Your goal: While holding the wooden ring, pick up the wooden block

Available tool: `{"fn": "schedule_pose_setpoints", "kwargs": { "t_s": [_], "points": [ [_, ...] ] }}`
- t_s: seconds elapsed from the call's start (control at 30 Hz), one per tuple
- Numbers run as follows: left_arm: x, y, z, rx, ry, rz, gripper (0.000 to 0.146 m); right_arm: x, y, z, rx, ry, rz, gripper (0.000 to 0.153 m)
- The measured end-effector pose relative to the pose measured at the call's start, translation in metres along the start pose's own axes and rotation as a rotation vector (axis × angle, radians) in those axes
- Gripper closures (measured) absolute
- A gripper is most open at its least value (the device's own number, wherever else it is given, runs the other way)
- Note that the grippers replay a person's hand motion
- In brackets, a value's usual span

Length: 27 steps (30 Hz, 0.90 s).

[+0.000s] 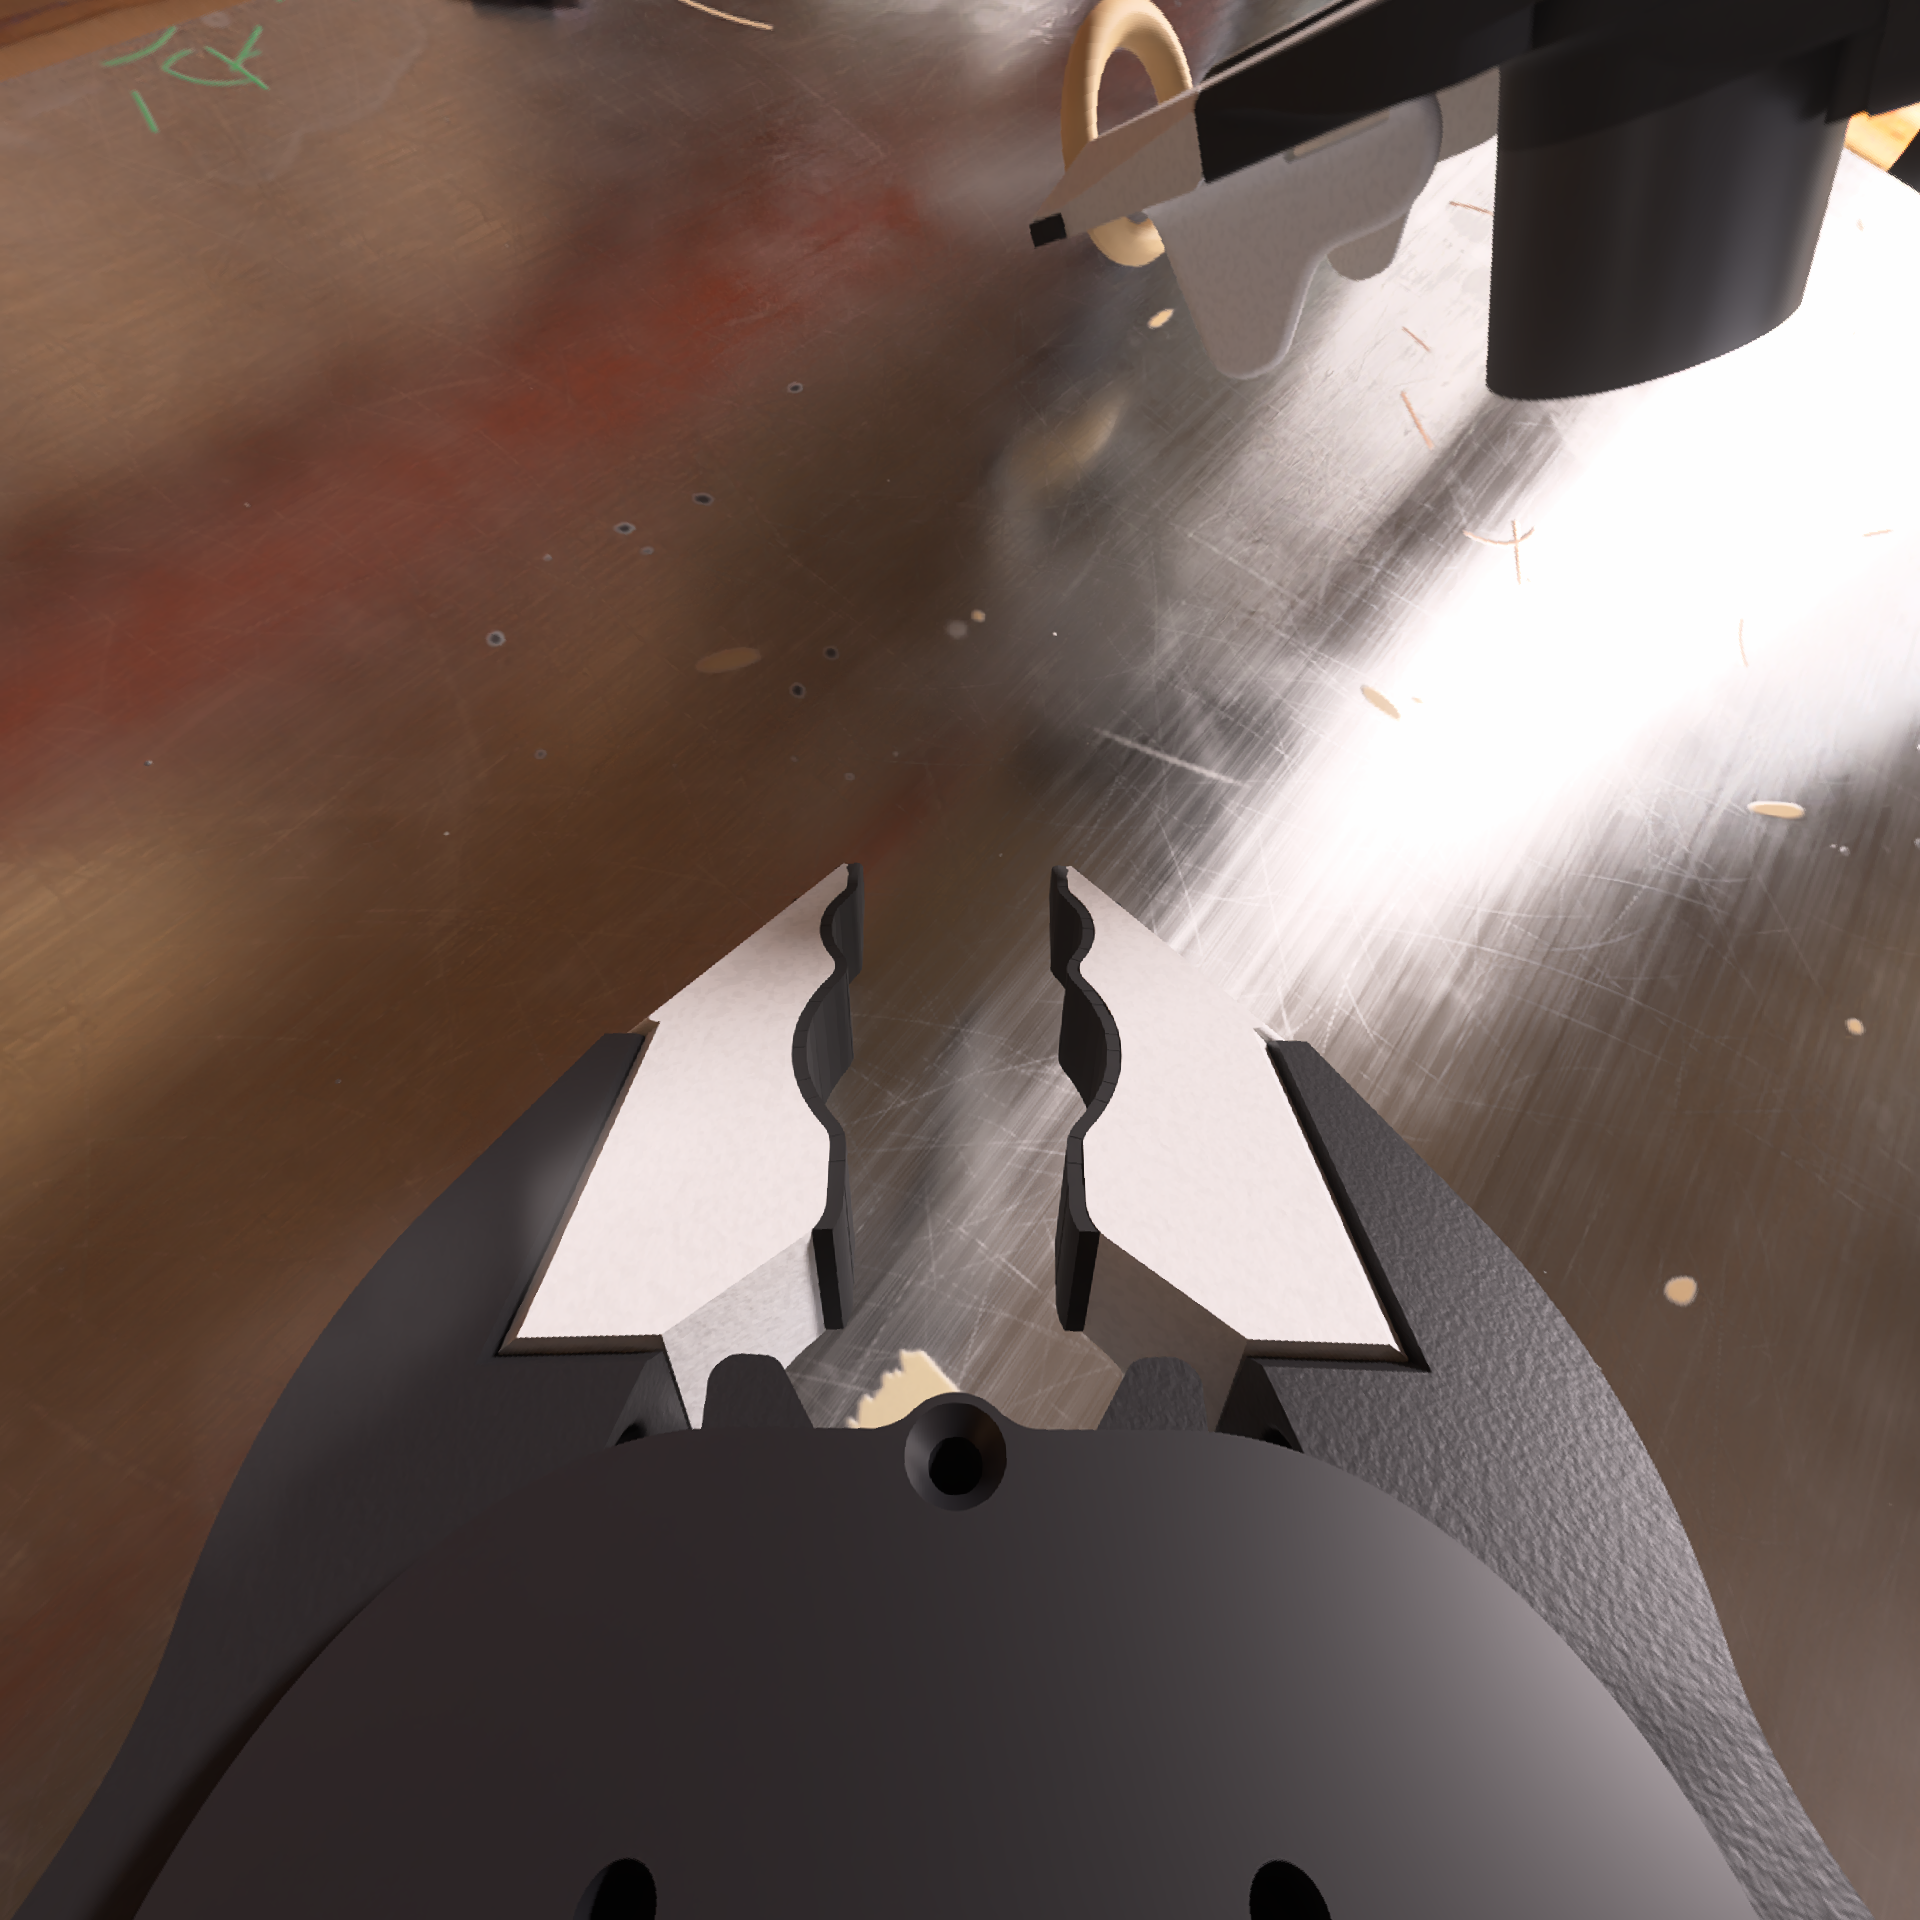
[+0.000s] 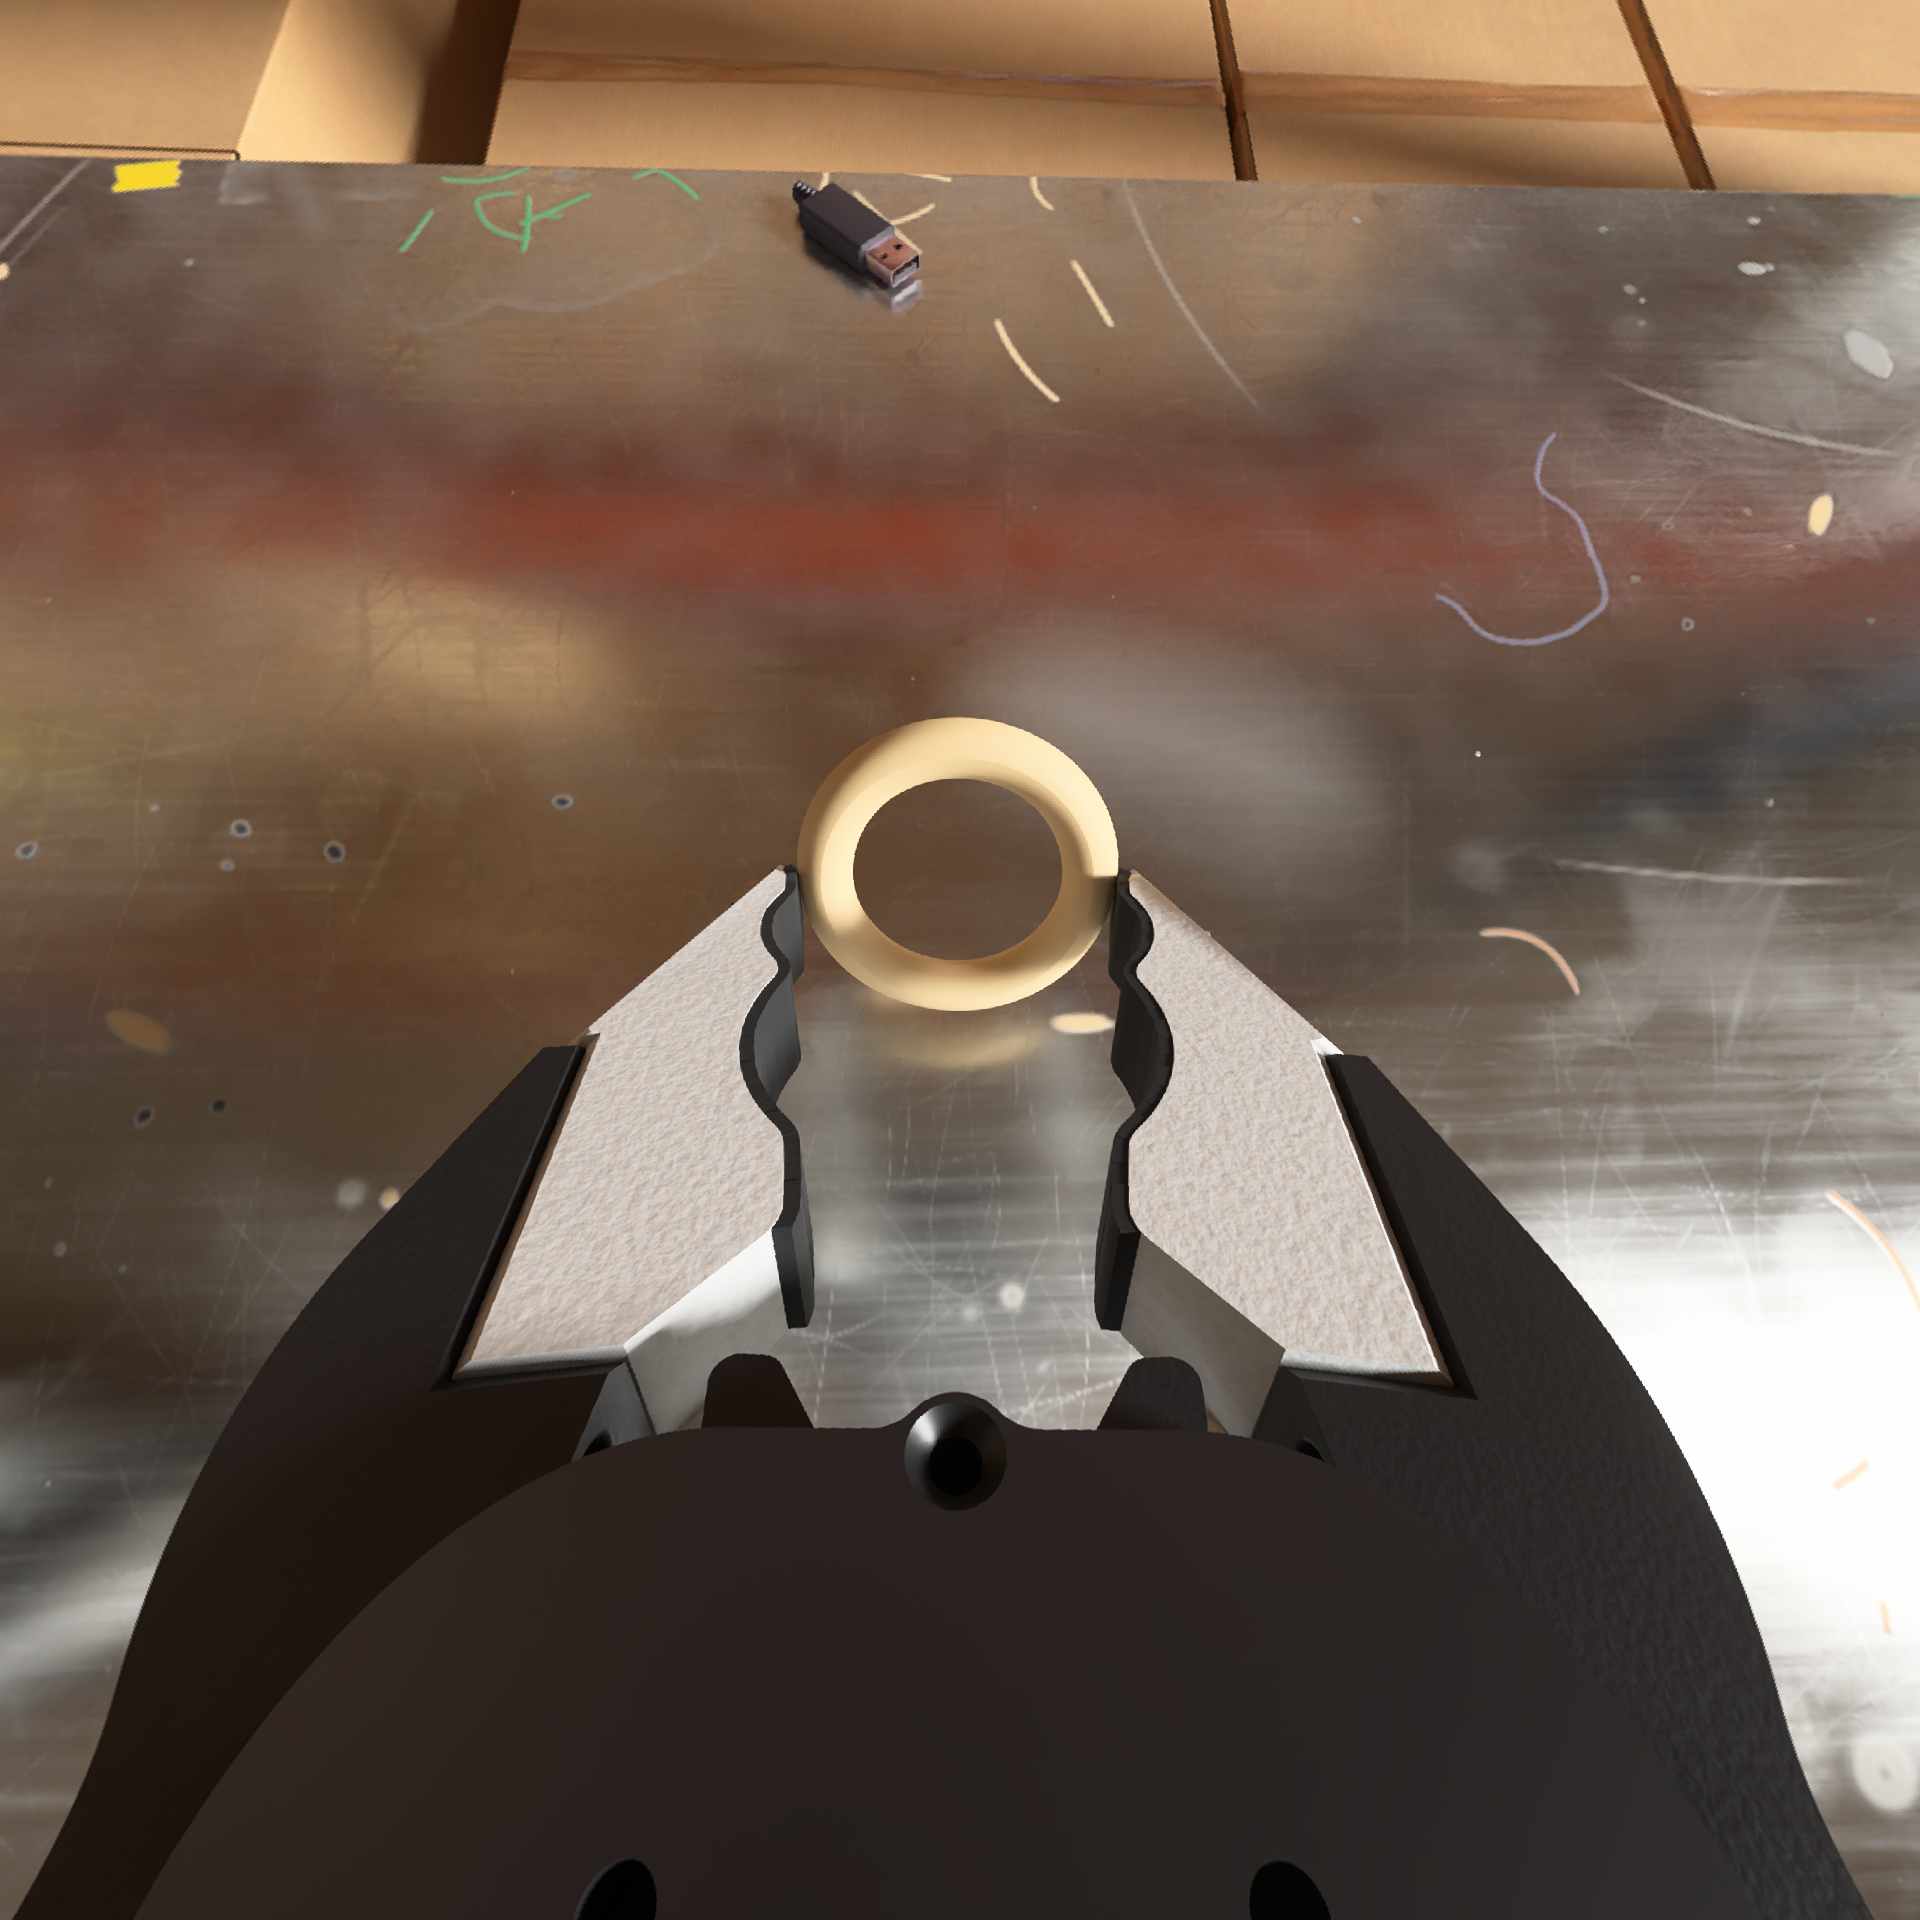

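The pale wooden ring (image 2: 956, 750) is upright between the tips of my right gripper (image 2: 956, 883), which is shut on its two sides and holds it just above the metal table (image 2: 416, 644). In the left wrist view the ring (image 1: 1084, 99) and the right gripper (image 1: 1143, 218) show at the top right. My left gripper (image 1: 956, 873) is open and empty, low over the table. A small pale wooden piece (image 1: 902, 1387) shows between its finger bases, mostly hidden by the gripper body; I cannot tell whether it is the block.
A black USB stick (image 2: 862, 244) lies near the table's far edge. Cardboard boxes (image 2: 883, 94) stand behind that edge. The scratched table has green marks (image 2: 520, 213) at the far left and bright glare (image 1: 1558, 675) at the right.
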<state>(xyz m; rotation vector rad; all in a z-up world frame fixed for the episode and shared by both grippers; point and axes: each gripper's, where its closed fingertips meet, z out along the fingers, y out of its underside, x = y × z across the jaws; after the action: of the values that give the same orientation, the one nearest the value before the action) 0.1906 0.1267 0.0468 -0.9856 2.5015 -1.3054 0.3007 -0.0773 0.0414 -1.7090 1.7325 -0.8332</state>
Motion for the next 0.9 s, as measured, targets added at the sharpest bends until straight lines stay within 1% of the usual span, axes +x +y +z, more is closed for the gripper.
{"fn": "schedule_pose_setpoints", "kwargs": {
  "t_s": [0.17,0.23,0.3,0.37,0.43,0.5,0.53,0.6,0.67,0.7,0.77,0.83,0.9],
  "points": [
    [0.002,0.003,0.002,-0.008,0.010,-0.014,0.109,0.000,0.007,-0.006,0.015,-0.012,-0.001,0.093],
    [0.002,0.003,0.003,-0.005,0.012,-0.034,0.106,0.000,0.008,-0.006,0.016,-0.015,-0.003,0.093],
    [0.004,0.001,0.003,0.008,0.037,-0.052,0.100,0.001,0.008,-0.006,0.012,-0.015,-0.010,0.093],
    [0.006,-0.004,0.000,0.023,0.060,-0.078,0.097,0.001,0.008,-0.006,0.014,-0.015,-0.013,0.093],
    [0.007,-0.022,-0.012,0.074,0.093,-0.112,0.101,0.001,0.008,-0.006,0.015,-0.017,-0.014,0.093],
    [-0.001,-0.055,-0.040,0.169,0.108,-0.133,0.103,0.001,0.008,-0.006,0.015,-0.019,-0.014,0.093],
    [-0.014,-0.074,-0.058,0.219,0.079,-0.138,0.103,0.001,0.008,-0.006,0.017,-0.020,-0.014,0.093],
    [-0.057,-0.104,-0.090,0.251,-0.060,-0.175,0.103,0.001,0.008,-0.006,0.020,-0.018,-0.017,0.093],
    [-0.108,-0.120,-0.111,0.185,-0.188,-0.254,0.099,0.001,0.008,-0.006,0.022,-0.016,-0.022,0.093],
    [-0.130,-0.124,-0.114,0.131,-0.213,-0.305,0.097,0.001,0.008,-0.006,0.023,-0.017,-0.021,0.093],
    [-0.167,-0.125,-0.104,0.003,-0.204,-0.390,0.097,0.001,0.008,-0.006,0.027,-0.022,-0.016,0.093],
    [-0.202,-0.118,-0.083,-0.123,-0.205,-0.425,0.103,0.001,0.008,-0.006,0.027,-0.023,-0.014,0.093],
    [-0.234,-0.106,-0.059,-0.215,-0.220,-0.454,0.107,0.001,0.008,-0.007,0.023,-0.022,-0.013,0.093]
  ]
}}
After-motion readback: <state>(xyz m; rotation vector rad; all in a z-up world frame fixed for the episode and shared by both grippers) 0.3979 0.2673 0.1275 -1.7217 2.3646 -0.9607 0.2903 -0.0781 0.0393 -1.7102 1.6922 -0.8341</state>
